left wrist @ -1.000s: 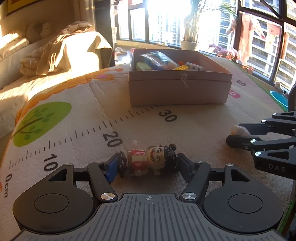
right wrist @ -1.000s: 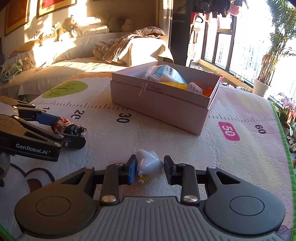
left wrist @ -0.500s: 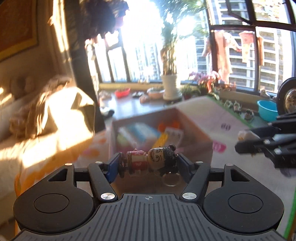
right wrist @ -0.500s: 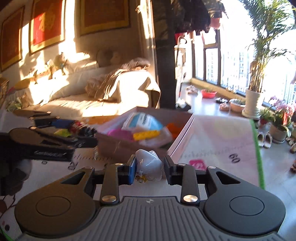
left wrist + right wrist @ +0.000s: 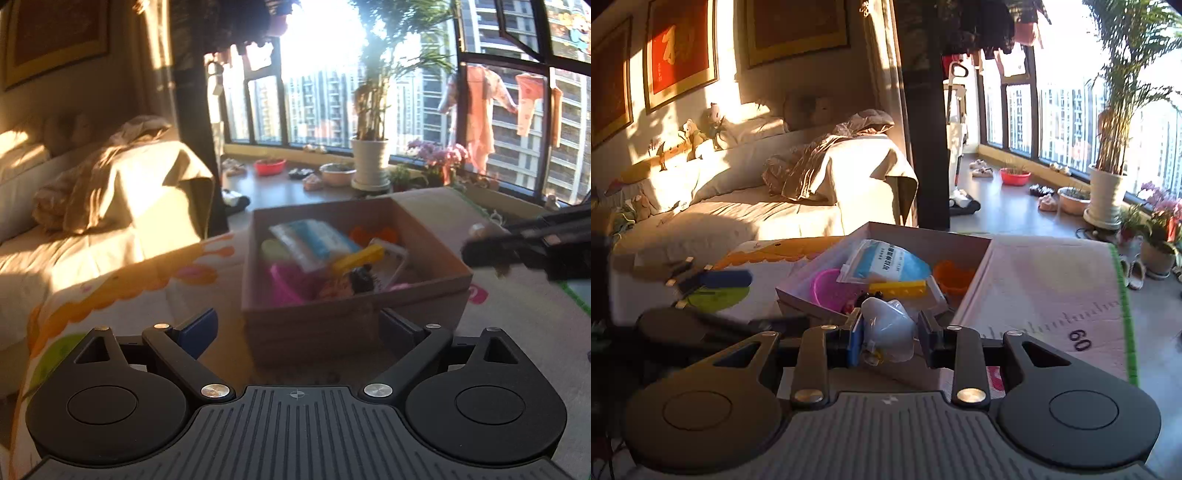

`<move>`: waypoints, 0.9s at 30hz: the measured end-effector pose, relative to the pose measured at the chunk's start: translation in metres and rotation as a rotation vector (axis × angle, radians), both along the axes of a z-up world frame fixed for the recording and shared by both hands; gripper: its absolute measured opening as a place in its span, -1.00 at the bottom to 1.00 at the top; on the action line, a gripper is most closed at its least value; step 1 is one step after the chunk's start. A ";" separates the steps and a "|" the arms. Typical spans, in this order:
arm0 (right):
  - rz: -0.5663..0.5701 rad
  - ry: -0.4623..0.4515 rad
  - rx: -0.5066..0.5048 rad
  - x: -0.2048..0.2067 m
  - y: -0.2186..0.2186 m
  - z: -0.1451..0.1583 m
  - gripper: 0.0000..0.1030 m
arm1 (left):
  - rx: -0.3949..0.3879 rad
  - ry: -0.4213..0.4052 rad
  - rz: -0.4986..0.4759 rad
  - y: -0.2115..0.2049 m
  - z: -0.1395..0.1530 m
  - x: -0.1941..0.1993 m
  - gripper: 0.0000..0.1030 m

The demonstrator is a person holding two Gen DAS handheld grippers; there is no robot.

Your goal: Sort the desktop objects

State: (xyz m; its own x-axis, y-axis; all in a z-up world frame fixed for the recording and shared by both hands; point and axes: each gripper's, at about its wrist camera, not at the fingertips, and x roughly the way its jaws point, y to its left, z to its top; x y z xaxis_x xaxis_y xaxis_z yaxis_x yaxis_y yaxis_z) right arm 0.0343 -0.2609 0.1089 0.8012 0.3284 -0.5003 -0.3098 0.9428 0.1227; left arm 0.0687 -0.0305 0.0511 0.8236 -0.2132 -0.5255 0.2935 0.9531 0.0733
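Since a moment ago, left claw (image 5: 297, 326) is gaping, figurine (image 5: 345, 286) lying ahead inside box (image 5: 354, 321); right claw (image 5: 888, 330) is gripping white toy (image 5: 886, 328), awaiting drop.

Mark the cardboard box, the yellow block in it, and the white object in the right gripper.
cardboard box (image 5: 347, 325): left wrist view, near wall.
yellow block (image 5: 897, 286): right wrist view, its middle.
white object (image 5: 888, 326): right wrist view, rounded front.

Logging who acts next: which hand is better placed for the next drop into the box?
Right. The right tool is shut on a white plastic piece at the cardboard box; the left tool is open and empty.
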 end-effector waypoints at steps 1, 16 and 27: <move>0.006 0.017 0.013 0.012 0.007 -0.001 -0.40 | 0.000 0.029 0.025 0.008 -0.005 -0.004 0.94; -0.131 0.018 -0.040 0.011 0.037 -0.017 0.48 | -0.043 0.188 0.173 0.050 -0.049 -0.026 1.00; -0.275 0.197 -0.097 -0.011 0.043 -0.096 1.00 | -0.036 0.181 0.201 0.047 -0.052 -0.029 1.00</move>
